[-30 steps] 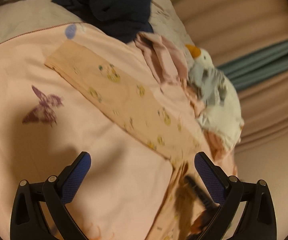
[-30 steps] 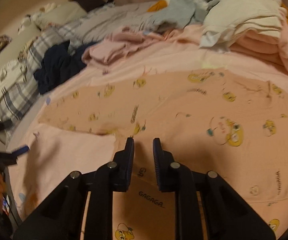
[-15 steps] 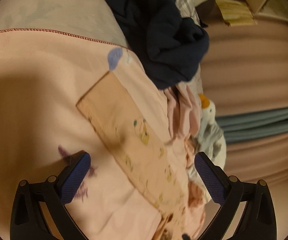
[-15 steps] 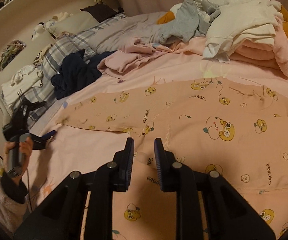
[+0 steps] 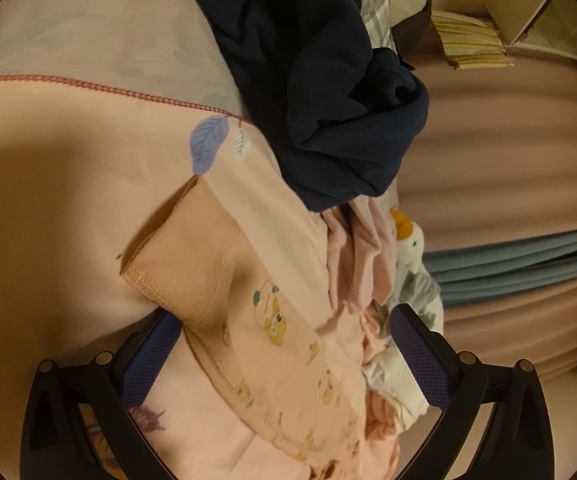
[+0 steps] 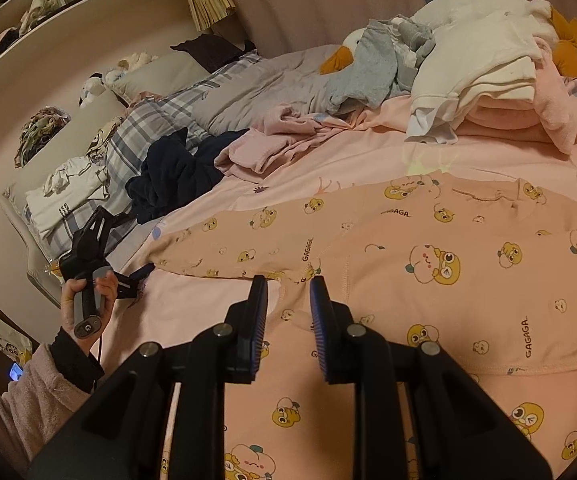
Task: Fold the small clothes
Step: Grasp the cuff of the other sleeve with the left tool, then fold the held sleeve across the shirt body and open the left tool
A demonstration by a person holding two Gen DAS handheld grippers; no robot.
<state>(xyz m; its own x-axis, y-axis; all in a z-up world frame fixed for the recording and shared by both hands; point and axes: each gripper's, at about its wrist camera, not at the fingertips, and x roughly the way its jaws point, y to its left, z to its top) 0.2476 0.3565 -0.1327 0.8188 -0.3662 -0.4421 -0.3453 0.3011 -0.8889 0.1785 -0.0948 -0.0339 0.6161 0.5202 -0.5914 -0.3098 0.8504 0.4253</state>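
— Where do we stand with the pajama top (image 6: 440,264)?

— It lies spread flat on the pink sheet (image 6: 368,152), its long sleeve (image 5: 192,264) stretched out away from the body of the top, toward the dark blue heap of clothes (image 5: 328,92). Our left gripper (image 5: 284,356) has its jaws wide apart with the cuff end of that sleeve between them; one blue pad sits just under the cuff's stitched hem, but nothing is pinched yet.

— And the right one?

— The right gripper (image 6: 288,312) hovers over the top near the armpit seam, jaws narrow with a clear gap between them, holding nothing as far as we can see.

— So how do we do the sleeve fold well?

— We judge the step to be taking the cuff and laying the sleeve across the body of the top. We should bite both layers of the cuff squarely at the hem, lift only a little so the fabric doesn't drag the sheet, and press with the right gripper near the seam so the top stays put while the sleeve swings over.
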